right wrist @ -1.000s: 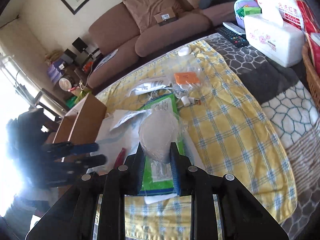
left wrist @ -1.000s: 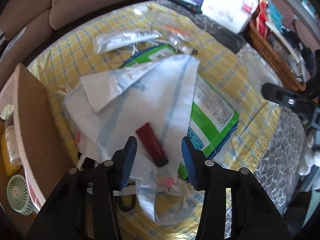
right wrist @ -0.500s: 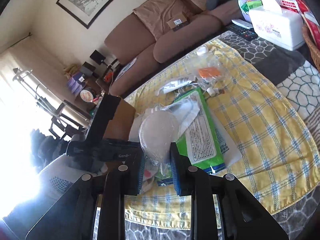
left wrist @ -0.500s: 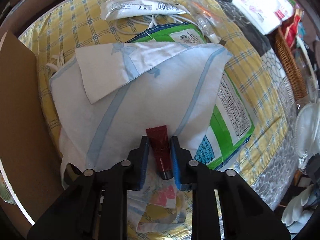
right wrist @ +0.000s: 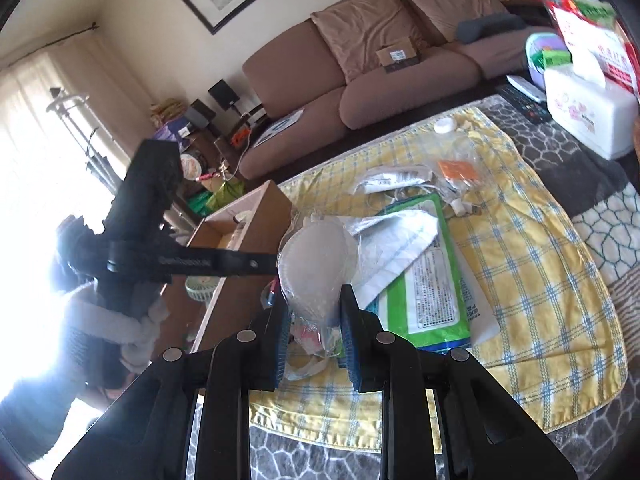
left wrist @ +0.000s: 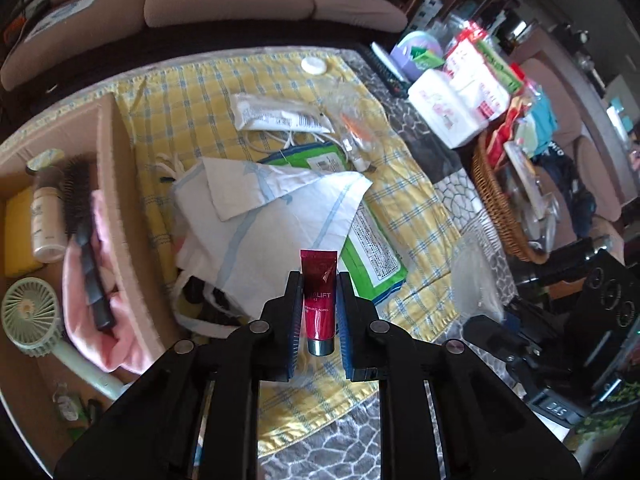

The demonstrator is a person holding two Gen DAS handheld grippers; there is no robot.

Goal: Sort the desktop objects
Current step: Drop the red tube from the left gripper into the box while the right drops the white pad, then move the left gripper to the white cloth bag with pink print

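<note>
So the small red tube point(left wrist: 318, 300) is pinched between the jaws of the left gripper point(left wrist: 319, 278), cap end pointing back toward the camera, crimped end sticking out past the tips; the jaws are closing in on it and the pads are already pressed against its sides; it's held up off the tabletop point(left wrist: 404, 216), clear of everything below.

Just beyond the left jaws a white cloth with pale blue stripes point(left wrist: 280, 216) is spread over a green-and-white pack point(left wrist: 372, 248), all on the yellow checked cloth point(left wrist: 192, 100); off to the left of the jaws an open cardboard box point(left wrist: 116, 184) is seen with a hairbrush point(left wrist: 82, 216), a pink towel point(left wrist: 92, 320), a cream bottle point(left wrist: 46, 216) and a small green fan point(left wrist: 30, 318) around it; to the right a wicker basket point(left wrist: 494, 200) is stuffed with packets.

The right gripper point(right wrist: 314, 320) is clamped shut on a clear plastic bag with a white mask point(right wrist: 316, 264) inside, held up in front of its jaws; the left gripper is seen crossing to the left of them; further ahead a tissue box point(right wrist: 588, 120) is sitting at the far right edge.
</note>
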